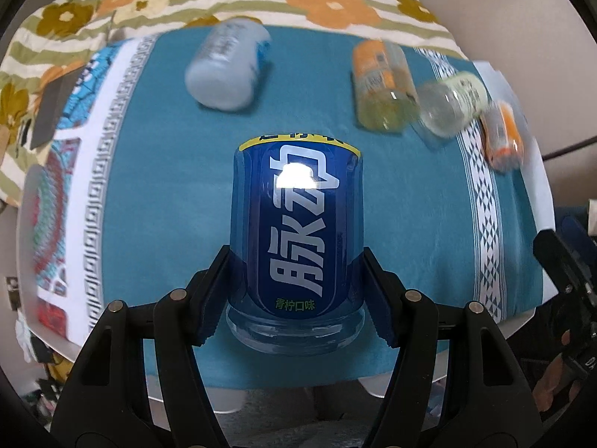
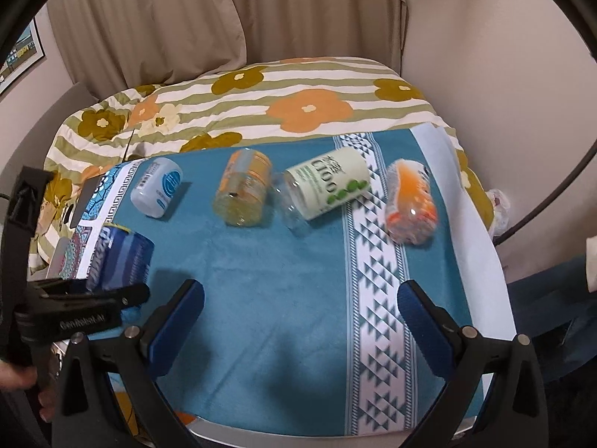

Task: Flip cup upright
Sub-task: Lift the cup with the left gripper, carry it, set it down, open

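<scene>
A blue-labelled cup (image 1: 296, 239) with white Chinese lettering stands between the fingers of my left gripper (image 1: 294, 298), which is shut on its lower sides; its clear thick end is nearest the camera. In the right wrist view the same blue cup (image 2: 123, 257) shows at the left, held by the left gripper (image 2: 112, 295) over the blue cloth. My right gripper (image 2: 300, 321) is open and empty above the cloth's near middle.
On the blue cloth (image 2: 268, 298) lie a white cup (image 2: 158, 186), a yellow-orange cup (image 2: 244, 192), a green-labelled clear cup (image 2: 324, 186) and an orange cup (image 2: 410, 201), all on their sides. A floral striped quilt (image 2: 261, 112) lies behind. Curtain and wall stand beyond.
</scene>
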